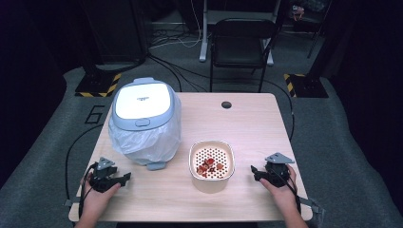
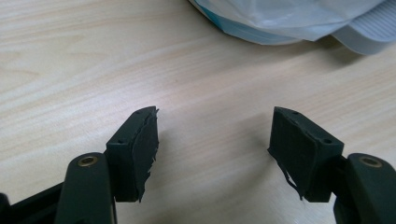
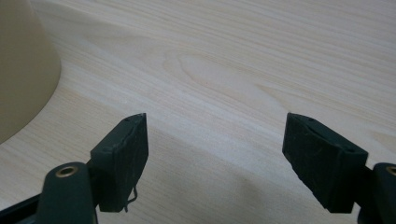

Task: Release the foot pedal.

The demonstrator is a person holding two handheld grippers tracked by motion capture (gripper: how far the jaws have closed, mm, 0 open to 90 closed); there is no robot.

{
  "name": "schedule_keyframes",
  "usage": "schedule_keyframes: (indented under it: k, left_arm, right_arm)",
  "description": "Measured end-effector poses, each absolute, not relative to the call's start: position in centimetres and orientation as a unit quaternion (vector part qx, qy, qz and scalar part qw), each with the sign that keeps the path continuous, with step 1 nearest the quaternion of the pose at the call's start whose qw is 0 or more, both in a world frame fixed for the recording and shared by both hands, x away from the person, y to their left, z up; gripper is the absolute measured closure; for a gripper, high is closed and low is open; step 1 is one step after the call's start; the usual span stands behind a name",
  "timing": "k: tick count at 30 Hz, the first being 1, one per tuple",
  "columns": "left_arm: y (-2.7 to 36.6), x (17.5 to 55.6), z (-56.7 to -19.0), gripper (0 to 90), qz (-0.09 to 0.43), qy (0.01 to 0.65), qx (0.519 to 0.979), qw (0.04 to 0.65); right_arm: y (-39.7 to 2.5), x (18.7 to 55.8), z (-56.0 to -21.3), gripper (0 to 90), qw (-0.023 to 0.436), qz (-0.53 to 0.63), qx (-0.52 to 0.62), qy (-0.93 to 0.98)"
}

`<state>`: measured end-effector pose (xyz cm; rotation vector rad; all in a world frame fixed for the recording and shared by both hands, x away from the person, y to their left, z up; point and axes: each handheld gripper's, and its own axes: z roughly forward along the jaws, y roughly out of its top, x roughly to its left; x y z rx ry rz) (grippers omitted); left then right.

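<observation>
A cream tub [image 1: 212,166] with a perforated insert holding red scraps [image 1: 210,166] stands at the front middle of the wooden table [image 1: 247,123]. Its cream wall [image 3: 23,70] rises at the left of the right gripper view. Behind and to its left sits a small bin with a grey-and-white lid [image 1: 141,101] and a clear plastic liner [image 1: 145,140]; its liner and base [image 2: 289,21] lie beyond the left jaws. My left gripper [image 1: 124,178] [image 2: 215,149] rests open near the front left edge, nothing between its jaws. My right gripper [image 1: 254,172] [image 3: 215,158] is open at the front right, beside the tub.
A round cable hole [image 1: 226,104] sits near the table's far edge. A black folding chair [image 1: 241,45] stands behind the table, with cables and striped stand bases [image 1: 97,85] on the grey floor. Bare wood lies between both grippers and the tub.
</observation>
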<state>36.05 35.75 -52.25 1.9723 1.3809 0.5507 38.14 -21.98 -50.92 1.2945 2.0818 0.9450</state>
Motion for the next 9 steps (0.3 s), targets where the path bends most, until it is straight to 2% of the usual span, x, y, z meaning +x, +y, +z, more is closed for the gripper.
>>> schedule_keyframes:
  k: [5, 9]
  left_arm:
    - [35.77, 36.23, -52.39, 31.4, 0.222, 0.530, 0.750, 0.329]
    - [35.61, 36.43, -52.72, 24.4, 0.231, 0.529, 0.747, 0.331]
  right_arm:
    - [-21.87, 38.55, -51.48, 21.7, 0.255, 0.342, 0.473, 0.771]
    - [-21.91, 39.05, -51.88, 20.3, 0.255, 0.336, 0.480, 0.769]
